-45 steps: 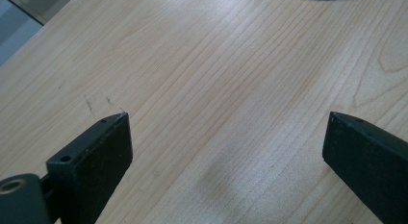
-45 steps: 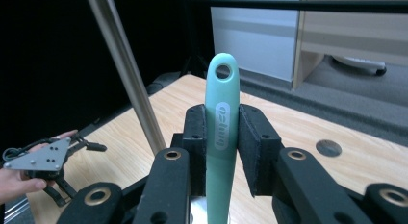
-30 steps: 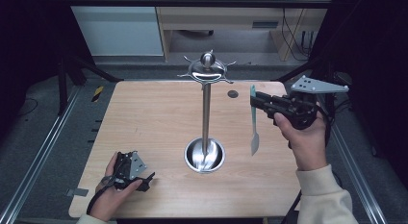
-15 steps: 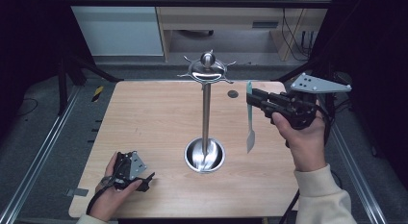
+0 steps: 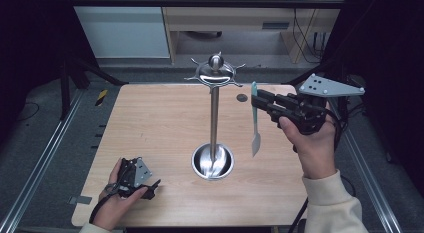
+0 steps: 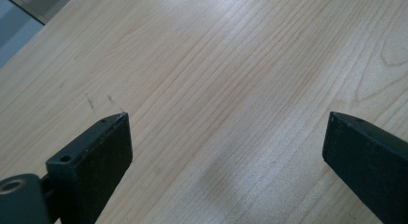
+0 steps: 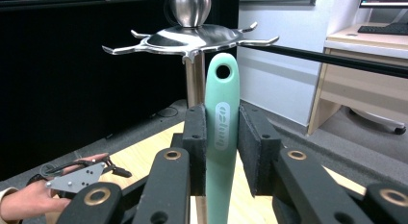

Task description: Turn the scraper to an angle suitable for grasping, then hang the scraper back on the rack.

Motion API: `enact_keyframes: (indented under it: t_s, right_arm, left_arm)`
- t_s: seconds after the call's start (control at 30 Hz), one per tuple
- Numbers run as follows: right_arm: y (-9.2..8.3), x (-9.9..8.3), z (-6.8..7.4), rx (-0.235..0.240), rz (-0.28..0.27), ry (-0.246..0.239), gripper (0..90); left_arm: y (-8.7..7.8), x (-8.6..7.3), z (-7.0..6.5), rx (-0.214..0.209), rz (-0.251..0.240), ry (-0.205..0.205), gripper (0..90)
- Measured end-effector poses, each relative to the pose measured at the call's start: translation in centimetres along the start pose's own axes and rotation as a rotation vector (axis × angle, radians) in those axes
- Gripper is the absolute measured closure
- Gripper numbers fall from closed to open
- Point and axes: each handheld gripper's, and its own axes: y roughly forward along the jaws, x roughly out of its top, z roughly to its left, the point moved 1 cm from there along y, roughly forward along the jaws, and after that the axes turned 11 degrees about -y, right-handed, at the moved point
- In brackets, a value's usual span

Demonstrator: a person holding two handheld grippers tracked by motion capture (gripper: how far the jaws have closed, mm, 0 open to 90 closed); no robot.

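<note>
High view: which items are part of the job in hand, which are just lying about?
In the job:
- green utensil, hanging upright, clamped in the right claw
- steel hanging stand with hooked arms on top, mid-table

Lying about:
- small dark round thing on the table's far edge
- left claw, jaws open over bare wooden table, near the front left corner

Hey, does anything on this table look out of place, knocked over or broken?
Nothing stands out. The metal stand is upright on the wooden table, and the right gripper holds the green utensil straight, hanging hole up. The left gripper rests open on the table.
</note>
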Motion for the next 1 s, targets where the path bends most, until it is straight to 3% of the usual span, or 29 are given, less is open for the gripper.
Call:
enact_keyframes:
  t_s: [0.17,1.0]
  right_arm:
    - [-0.1,0.0,0.1,-0.013,0.000,-0.011,74.1]
    - [0.5,0.7,1.0,0.027,-0.011,-0.033,74.0]
  left_arm:
    - [0.0,0.0,-0.1,0.000,0.002,0.003,3.1]
    - [0.1,0.0,-0.2,-0.004,0.010,0.015,3.1]
